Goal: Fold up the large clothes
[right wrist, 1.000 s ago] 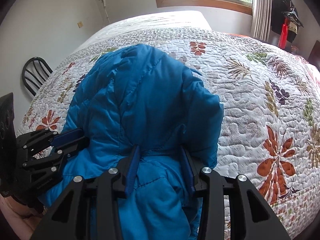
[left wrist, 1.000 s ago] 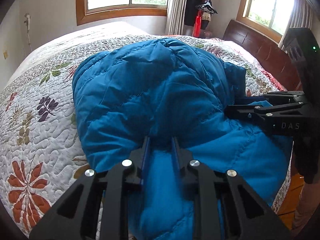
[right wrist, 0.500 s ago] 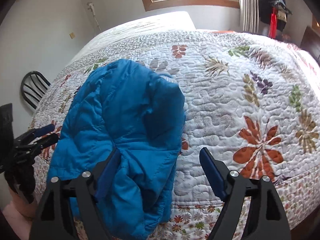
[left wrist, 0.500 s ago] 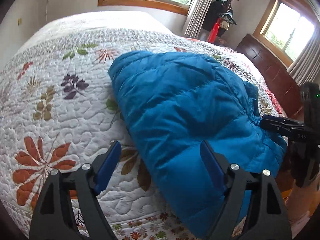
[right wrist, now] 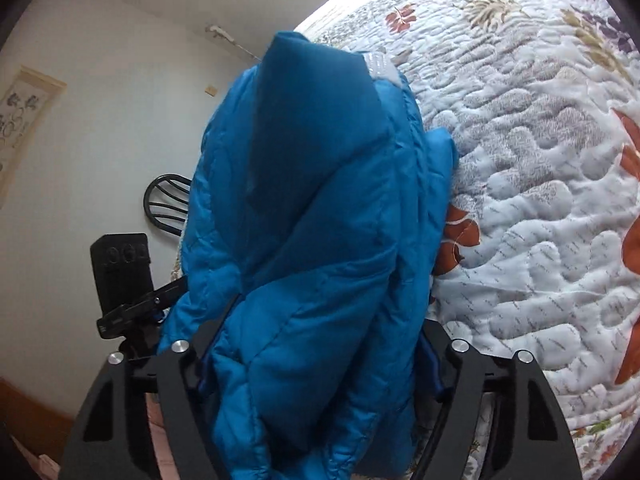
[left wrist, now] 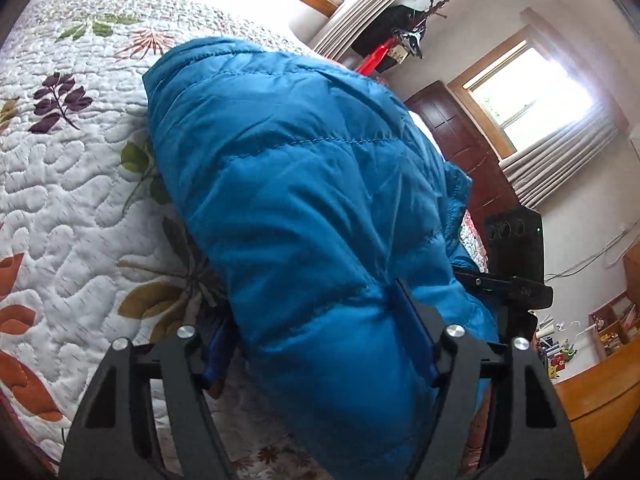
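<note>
A folded blue puffer jacket [left wrist: 304,184] lies on the quilted floral bedspread [left wrist: 68,184] near the bed's edge. My left gripper [left wrist: 316,340] has its fingers on both sides of the thick near end of the jacket and is shut on it. My right gripper [right wrist: 316,356] grips the other end of the same jacket [right wrist: 320,208], with the bundle bulging between its fingers. The right gripper shows in the left wrist view [left wrist: 508,284], and the left gripper shows in the right wrist view [right wrist: 136,312]. The fingertips are partly hidden by fabric.
The bedspread [right wrist: 540,160] stretches away to the right in the right wrist view. A dark wooden headboard [left wrist: 460,136], a coat rack [left wrist: 404,40] and curtained windows stand beyond the bed. A black chair [right wrist: 166,200] stands by the white wall. Wooden floor [left wrist: 592,396] lies beside the bed.
Both grippers were shut on the jacket, opened and drew back half a second ago, and now have moved in and closed around the jacket's two ends.
</note>
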Motion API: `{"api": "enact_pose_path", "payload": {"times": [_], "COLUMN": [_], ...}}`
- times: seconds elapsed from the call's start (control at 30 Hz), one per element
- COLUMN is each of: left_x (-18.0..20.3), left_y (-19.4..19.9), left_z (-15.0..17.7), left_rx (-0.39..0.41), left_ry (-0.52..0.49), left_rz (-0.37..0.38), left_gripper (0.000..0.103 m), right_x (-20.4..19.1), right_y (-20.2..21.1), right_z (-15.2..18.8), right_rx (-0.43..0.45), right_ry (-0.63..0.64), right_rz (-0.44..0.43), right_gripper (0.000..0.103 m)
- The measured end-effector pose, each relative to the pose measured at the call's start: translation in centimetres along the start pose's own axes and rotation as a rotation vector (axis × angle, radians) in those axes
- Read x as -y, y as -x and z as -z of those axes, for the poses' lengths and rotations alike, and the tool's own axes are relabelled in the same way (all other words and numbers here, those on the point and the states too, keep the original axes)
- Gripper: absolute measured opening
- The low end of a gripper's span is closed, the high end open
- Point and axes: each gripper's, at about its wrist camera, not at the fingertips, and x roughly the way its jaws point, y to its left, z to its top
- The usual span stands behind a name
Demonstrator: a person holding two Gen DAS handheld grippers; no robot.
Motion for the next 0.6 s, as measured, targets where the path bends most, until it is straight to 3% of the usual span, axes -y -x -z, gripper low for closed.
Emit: {"api": "enact_pose_path", "payload": {"times": [0.1,0.27,0.43,0.6], "left_x": [0.7,1.5,0.0,-3.6], "left_y": [1.1,3.5,7.9,11.5], "left_z": [-0.3,-0.9,-3.3,-6.7], "left_rx": [0.047,0.142,0.26,0.347], "left_ry": [-0.024,-0.063,-0.067,-0.03], "left_rz": [0.031,0.0,-0.062,-0.139], "left_gripper": [0.054,0.051,0.051,0.051], "right_x": [-2.2,-6.6,-11.7,-15.9], "right_y": [0.7,0.5,-2.3,-8.0], "right_z": [-0.1,-2.3,-7.2,-13.2], "right_rx": [0.052,0.101,0.12,0.08], "right_ry": [0.075,0.201,0.329,0.395], "right_rz": [0.038,0.08,0.059,0.009], "right_gripper": [0.052,0.047,0.046,0.046]}}
